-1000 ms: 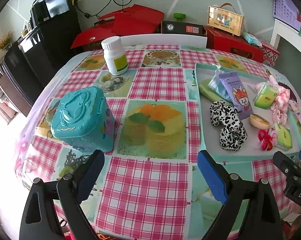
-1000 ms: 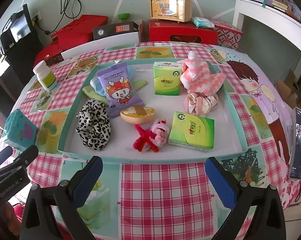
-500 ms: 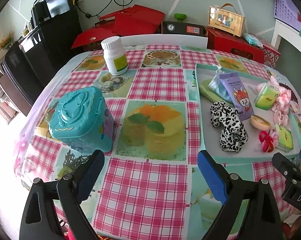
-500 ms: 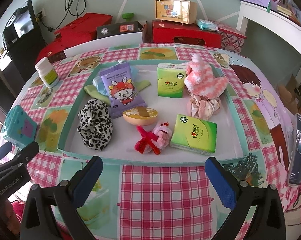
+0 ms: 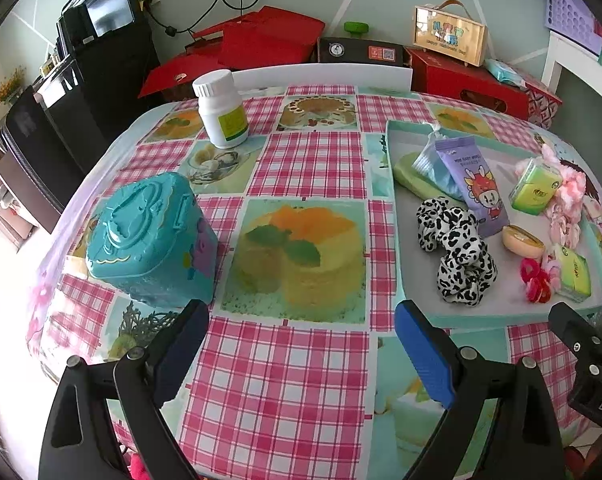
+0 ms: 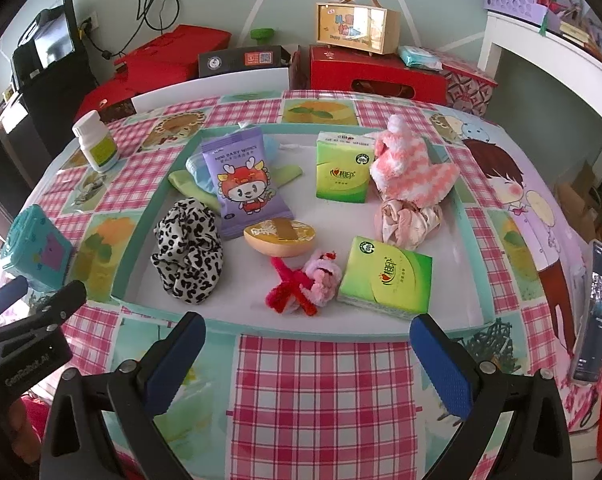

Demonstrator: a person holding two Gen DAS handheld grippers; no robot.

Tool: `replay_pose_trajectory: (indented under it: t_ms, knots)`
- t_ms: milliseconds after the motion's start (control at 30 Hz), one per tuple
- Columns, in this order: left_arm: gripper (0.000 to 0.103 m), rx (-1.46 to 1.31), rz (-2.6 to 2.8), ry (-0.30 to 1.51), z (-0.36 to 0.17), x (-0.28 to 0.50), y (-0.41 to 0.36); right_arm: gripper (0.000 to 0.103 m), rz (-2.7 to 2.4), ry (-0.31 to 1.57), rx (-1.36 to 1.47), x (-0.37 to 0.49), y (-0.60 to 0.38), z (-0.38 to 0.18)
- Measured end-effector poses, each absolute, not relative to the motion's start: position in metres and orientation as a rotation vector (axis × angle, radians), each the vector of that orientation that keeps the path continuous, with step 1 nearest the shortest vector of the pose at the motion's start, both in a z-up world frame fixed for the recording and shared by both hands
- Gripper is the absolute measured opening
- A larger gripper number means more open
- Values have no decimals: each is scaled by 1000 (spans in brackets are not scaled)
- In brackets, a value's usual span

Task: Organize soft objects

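A teal-rimmed tray (image 6: pixel 467 224) (image 5: pixel 397 216) holds soft things: a leopard scrunchie (image 6: pixel 189 250) (image 5: pixel 457 252), a red and pink scrunchie (image 6: pixel 305 284), a pink satin scrunchie (image 6: pixel 407 222), a pink-white knit piece (image 6: pixel 405 172), two green tissue packs (image 6: pixel 385 280) (image 6: pixel 343 172), a purple wipes pack (image 6: pixel 245 188) and an orange oval case (image 6: pixel 279 236). A teal lidded box (image 5: pixel 153 240) stands at left. My left gripper (image 5: pixel 301 344) is open and empty over the tablecloth. My right gripper (image 6: pixel 307 356) is open and empty before the tray's near rim.
A white pill bottle (image 5: pixel 221 108) stands at the table's far left. A phone (image 6: pixel 595 312) lies at the right edge. Red boxes (image 6: pixel 373 76) and a wooden case (image 6: pixel 353 24) line the back. Black cabinets (image 5: pixel 81 92) stand left.
Both grippers have drifted slightly; the right one has edged a little towards the tray. Nothing was grasped or moved.
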State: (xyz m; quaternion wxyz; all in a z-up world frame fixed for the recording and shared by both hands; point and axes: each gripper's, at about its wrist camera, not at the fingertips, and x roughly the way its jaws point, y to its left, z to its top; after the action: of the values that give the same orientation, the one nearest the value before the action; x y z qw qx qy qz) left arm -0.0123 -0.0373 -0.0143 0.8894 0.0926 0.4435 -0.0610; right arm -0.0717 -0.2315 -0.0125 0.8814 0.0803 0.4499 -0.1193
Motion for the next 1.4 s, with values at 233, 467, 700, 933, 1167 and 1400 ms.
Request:
replay_pose_trajectory:
  t_ms: [233, 467, 700, 933, 1167, 1400]
  knots:
    - [94, 202, -124, 920, -15, -12, -39, 103, -255, 935, 157, -72, -232, -12]
    - [94, 204, -129, 936, -17, -10, -39, 103, -265, 941, 160, -71, -236, -15]
    - [94, 197, -133, 948, -19, -8, -38, 103, -276, 945, 157, -71, -238, -16]
    - [94, 180, -136, 962, -19, -6, -37, 103, -278, 957, 151, -69, -238, -19]
    - [94, 170, -136, 968, -19, -5, -36, 103, -282, 963, 142, -68, -237, -20]
    - [94, 170, -132, 976, -20, -5, -36, 103, -281, 968, 143, -67, -237, -21]
